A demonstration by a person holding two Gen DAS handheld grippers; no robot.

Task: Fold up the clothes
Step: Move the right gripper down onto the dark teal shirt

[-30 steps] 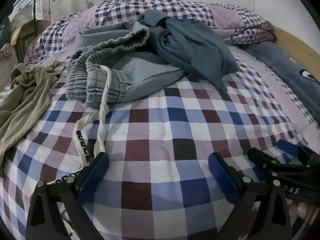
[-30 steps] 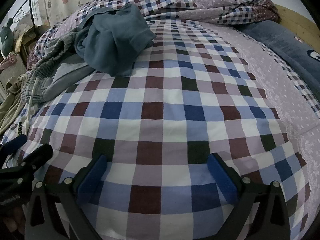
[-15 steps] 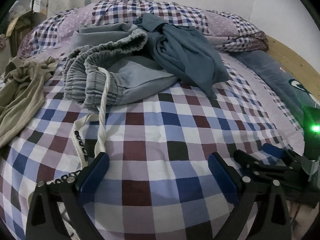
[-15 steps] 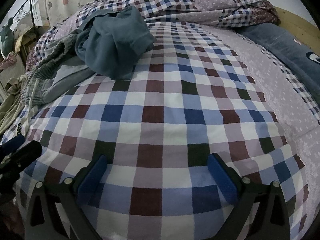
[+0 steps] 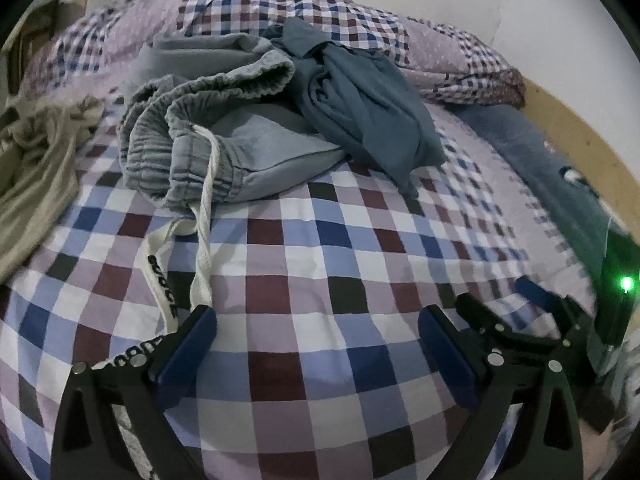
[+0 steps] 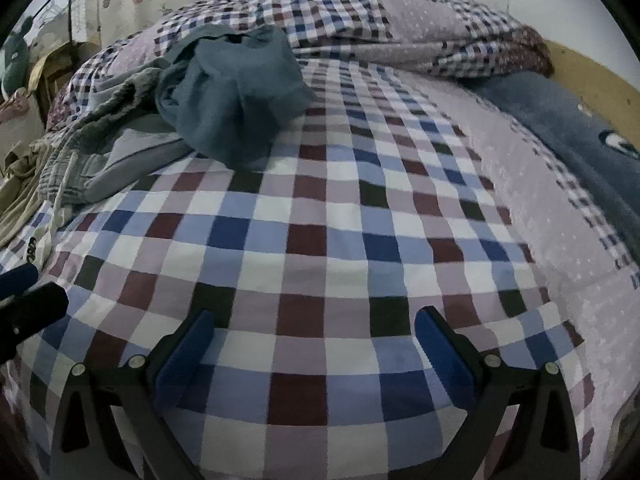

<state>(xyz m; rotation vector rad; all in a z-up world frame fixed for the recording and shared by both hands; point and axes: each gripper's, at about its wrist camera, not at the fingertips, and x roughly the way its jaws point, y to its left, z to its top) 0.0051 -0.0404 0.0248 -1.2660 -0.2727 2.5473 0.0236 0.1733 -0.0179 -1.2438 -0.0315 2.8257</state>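
meanwhile both the left gripper [image 5: 316,336] and right gripper [image 6: 314,334] gape apart over the checkered bedsheet [image 5: 320,264], holding nothing

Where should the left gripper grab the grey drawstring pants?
Likely the gathered waistband of the grey pants: it faces the open left gripper, rolled into a thick raised ridge. Come straight in from the near side, above the white drawstring.

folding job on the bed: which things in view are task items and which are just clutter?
Task items:
- grey drawstring pants, crumpled
- teal shirt, heaped partly on the pants
- khaki garment, at the bed's left edge
- left gripper and right gripper, both open, empty

Just there:
- checked bedsheet
- bunched checked quilt
- blue blanket
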